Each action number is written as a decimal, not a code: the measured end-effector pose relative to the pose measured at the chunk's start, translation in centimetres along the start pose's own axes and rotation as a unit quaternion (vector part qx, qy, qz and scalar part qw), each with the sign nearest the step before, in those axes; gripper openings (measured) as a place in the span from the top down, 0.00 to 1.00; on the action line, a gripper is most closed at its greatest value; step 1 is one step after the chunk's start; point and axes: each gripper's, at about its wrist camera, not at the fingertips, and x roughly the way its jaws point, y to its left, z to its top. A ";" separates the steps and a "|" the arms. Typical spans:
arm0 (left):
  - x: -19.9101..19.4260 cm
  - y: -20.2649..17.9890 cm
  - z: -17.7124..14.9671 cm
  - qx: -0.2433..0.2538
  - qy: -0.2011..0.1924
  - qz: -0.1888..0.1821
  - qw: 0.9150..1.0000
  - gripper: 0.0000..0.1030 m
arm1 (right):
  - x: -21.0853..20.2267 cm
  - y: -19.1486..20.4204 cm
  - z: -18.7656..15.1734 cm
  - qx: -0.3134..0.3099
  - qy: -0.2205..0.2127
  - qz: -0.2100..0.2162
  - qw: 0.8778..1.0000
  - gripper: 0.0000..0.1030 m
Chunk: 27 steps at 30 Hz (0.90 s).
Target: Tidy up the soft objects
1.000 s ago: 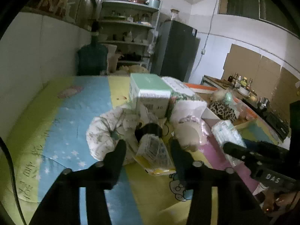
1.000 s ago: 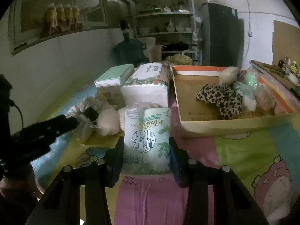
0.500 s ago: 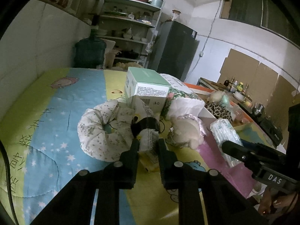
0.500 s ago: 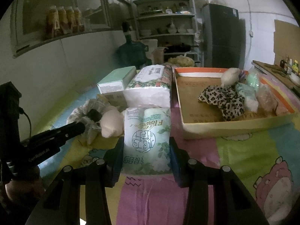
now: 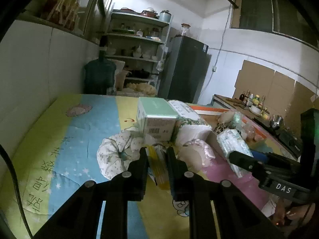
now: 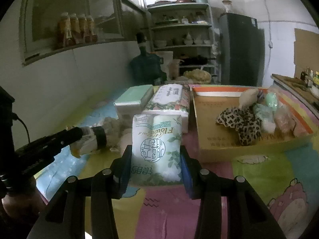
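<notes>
Fingers (image 5: 143, 155) of the left gripper (image 5: 156, 156), just closed, pinch a thin yellow packet (image 5: 157, 167) above the mat (image 5: 59, 139); the right gripper (image 6: 156, 159) clamps a tissue pack (image 6: 157, 145), either could slip.

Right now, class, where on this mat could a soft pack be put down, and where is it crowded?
Free: the pink and green mat in front of the cardboard tray, and the blue strip left of the floral cushion. Crowded: around the green-topped box.

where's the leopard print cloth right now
In the right wrist view, the leopard print cloth lies inside the cardboard tray at right, beside pale soft bundles.
</notes>
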 end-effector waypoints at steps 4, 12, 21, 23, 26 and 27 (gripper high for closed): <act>-0.4 -0.3 0.3 0.009 -0.004 0.001 1.000 0.83 | -0.3 0.3 0.2 -0.005 -0.005 0.003 1.000 0.56; 1.9 -0.2 -1.3 0.004 0.059 -0.013 0.998 0.77 | 0.1 0.0 0.0 0.002 0.002 0.011 1.000 0.56; 3.8 -0.3 -1.7 -0.013 0.087 -0.010 0.996 0.53 | 0.0 -0.7 -0.3 0.014 0.004 0.011 1.000 0.55; 4.3 -0.4 -1.9 -0.012 0.097 0.000 0.995 0.54 | 0.0 -0.9 -0.3 0.016 0.004 0.012 1.000 0.55; 4.9 -0.5 -2.3 -0.002 0.110 0.011 0.994 0.53 | 0.1 -1.0 -0.4 0.018 0.005 0.011 1.000 0.55; 4.9 -0.4 -2.3 0.001 0.109 0.012 0.994 0.53 | 0.2 -1.1 -0.4 0.019 0.006 0.011 1.000 0.55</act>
